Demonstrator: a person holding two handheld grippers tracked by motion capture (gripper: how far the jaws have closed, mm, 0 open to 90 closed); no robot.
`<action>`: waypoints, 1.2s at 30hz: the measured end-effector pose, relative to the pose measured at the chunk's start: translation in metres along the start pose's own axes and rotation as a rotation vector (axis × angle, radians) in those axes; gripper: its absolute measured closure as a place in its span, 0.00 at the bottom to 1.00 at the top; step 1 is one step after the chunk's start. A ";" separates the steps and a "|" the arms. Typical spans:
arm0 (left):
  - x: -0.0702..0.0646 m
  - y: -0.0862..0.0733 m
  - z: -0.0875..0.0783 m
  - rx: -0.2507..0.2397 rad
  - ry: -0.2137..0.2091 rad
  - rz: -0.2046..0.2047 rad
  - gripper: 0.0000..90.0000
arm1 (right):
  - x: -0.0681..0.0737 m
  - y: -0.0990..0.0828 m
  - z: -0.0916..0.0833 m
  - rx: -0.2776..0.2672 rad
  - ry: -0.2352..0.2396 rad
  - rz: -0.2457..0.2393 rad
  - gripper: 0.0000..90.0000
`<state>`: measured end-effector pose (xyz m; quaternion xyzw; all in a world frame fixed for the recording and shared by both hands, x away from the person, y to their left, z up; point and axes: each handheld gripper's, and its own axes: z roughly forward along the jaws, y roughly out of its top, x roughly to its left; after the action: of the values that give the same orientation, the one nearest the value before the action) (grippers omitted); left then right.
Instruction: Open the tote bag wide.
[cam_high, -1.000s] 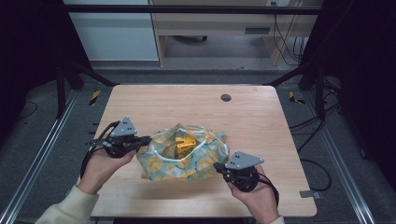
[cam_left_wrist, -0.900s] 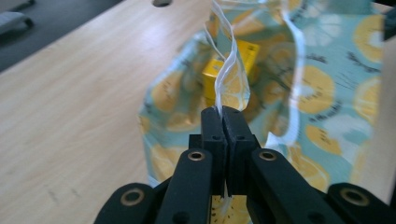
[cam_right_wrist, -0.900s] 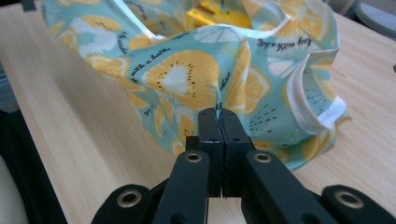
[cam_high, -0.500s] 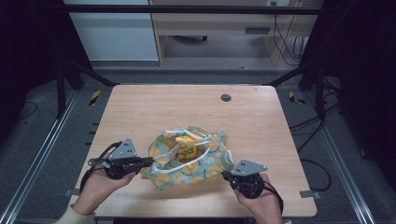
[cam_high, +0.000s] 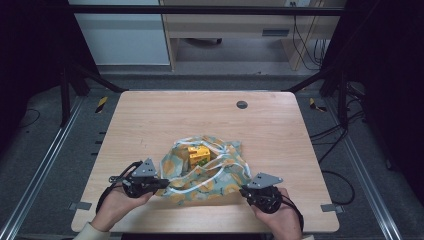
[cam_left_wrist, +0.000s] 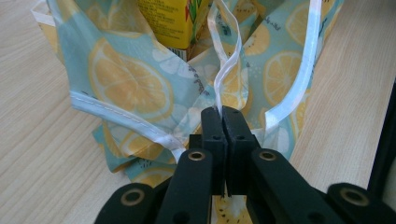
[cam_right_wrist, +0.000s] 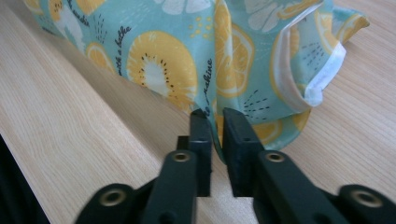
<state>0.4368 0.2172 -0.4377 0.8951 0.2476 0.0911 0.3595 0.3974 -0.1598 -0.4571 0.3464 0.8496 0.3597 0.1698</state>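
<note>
Both grippers have come down toward the near edge, lowering the lemon-print bag (cam_high: 205, 170) onto the table (cam_high: 150, 120). I see my left gripper (cam_left_wrist: 222, 112) clamped on its white ribbon (cam_left_wrist: 224, 74); my right gripper (cam_right_wrist: 214, 116) has just been opening, cloth between its slightly parted jaws, so I judge it is releasing.

Each hand carried a black gripper: the left gripper (cam_high: 159, 183) and the right gripper (cam_high: 246, 190) both wore a grey three-cornered plate on top, and a thin black cable looped away from each body. Up close, the jaws were matte black blocks on flat black arms, joined by round brass-coloured rivets and small dark screws. A pale sleeve cuff (cam_high: 86, 232) covered the left wrist.
</note>
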 end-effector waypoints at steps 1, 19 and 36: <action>0.000 0.000 0.000 0.000 0.000 0.000 0.99 | 0.000 0.000 0.000 0.000 0.000 0.000 0.86; 0.005 -0.007 0.004 0.009 0.001 -0.011 0.99 | -0.012 0.061 -0.023 -0.099 -0.025 -0.006 0.57; 0.002 -0.011 0.000 0.014 -0.004 0.001 0.98 | -0.023 0.055 -0.010 -0.054 0.033 -0.006 0.99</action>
<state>0.4343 0.2246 -0.4452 0.8979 0.2469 0.0879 0.3537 0.4336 -0.1533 -0.4090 0.3330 0.8434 0.3875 0.1660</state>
